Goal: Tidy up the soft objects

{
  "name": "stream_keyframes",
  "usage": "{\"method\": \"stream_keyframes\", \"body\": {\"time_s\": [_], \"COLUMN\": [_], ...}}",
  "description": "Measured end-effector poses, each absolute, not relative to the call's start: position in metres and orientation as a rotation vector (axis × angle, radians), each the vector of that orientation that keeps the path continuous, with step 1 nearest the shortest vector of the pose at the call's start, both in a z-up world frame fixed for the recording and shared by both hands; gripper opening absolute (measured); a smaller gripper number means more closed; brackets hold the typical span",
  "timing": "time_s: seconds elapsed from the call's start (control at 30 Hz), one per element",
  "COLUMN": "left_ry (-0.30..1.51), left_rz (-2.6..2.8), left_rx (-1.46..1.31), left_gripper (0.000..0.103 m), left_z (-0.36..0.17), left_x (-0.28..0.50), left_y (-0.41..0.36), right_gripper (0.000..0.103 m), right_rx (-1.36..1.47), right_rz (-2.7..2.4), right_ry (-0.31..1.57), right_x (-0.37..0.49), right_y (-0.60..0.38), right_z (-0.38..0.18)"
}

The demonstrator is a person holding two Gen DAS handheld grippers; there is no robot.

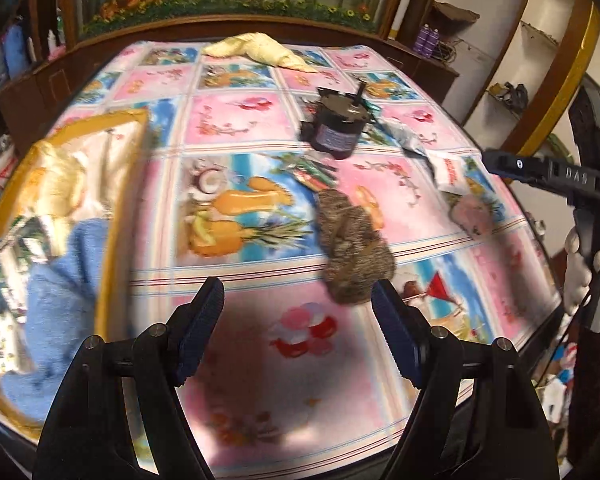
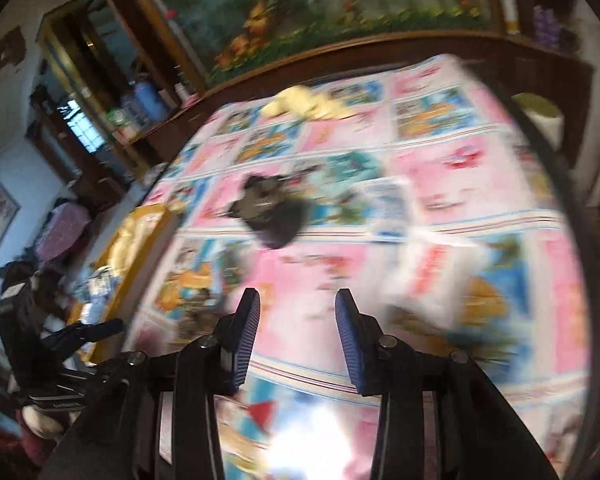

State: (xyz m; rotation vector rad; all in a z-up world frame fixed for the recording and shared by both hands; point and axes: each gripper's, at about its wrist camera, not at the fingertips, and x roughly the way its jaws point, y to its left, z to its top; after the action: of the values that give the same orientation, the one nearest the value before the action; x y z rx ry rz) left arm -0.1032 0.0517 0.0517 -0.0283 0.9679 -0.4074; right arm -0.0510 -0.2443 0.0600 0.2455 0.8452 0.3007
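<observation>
Left gripper (image 1: 298,312) open, empty, near brown cloth (image 1: 354,248). Right gripper (image 2: 296,320) half-open, empty. Straddle cloth's bulk, pinch deep.

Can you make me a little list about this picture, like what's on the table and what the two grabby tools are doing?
table cover: colourful picture cloth
box: yellow-rimmed box at the left edge, blue cloth inside
nearest soft thing: brown fuzzy cloth, just ahead of the left tool
far soft thing: cream cloth at the back edge
hard thing: black can mid-table
papers: white packets on the right
left tool: open, empty
right tool: open, empty, picture blurry
hand: white glove holding the right tool
</observation>
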Motion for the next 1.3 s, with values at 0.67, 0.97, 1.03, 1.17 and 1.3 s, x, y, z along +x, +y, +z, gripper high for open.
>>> {"method": "stream_keyframes", "body": {"time_s": [0.67, 0.97, 1.03, 1.17, 1.3], "left_ry": [0.997, 1.006, 0.989, 0.949, 0.895], "left_rz": [-0.414, -0.513, -0.534, -0.552, -0.502], "left_rx": [0.118, 0.023, -0.014, -0.098, -0.149], "left_gripper": [0.077, 0.050, 0.050, 0.050, 0.050], "left_z": [0.011, 0.024, 0.035, 0.063, 0.092], "left_x": [-0.054, -0.072, -0.081, -0.095, -0.100], "left_y": [-0.018, -0.003, 0.006, 0.040, 0.093], "right_gripper": [0.045, 0.033, 0.033, 0.033, 0.033], "right_rx": [0.205, 0.176, 0.168, 0.154, 0.134], "right_rz": [0.245, 0.290, 0.322, 0.402, 0.507], "right_ry": [0.979, 0.958, 0.941, 0.916, 0.888], "right_x": [-0.048, -0.065, -0.071, -0.077, -0.080], "right_y": [-0.241, -0.214, -0.202, -0.174, -0.135], "right_z": [-0.003, 0.009, 0.019, 0.036, 0.055]}}
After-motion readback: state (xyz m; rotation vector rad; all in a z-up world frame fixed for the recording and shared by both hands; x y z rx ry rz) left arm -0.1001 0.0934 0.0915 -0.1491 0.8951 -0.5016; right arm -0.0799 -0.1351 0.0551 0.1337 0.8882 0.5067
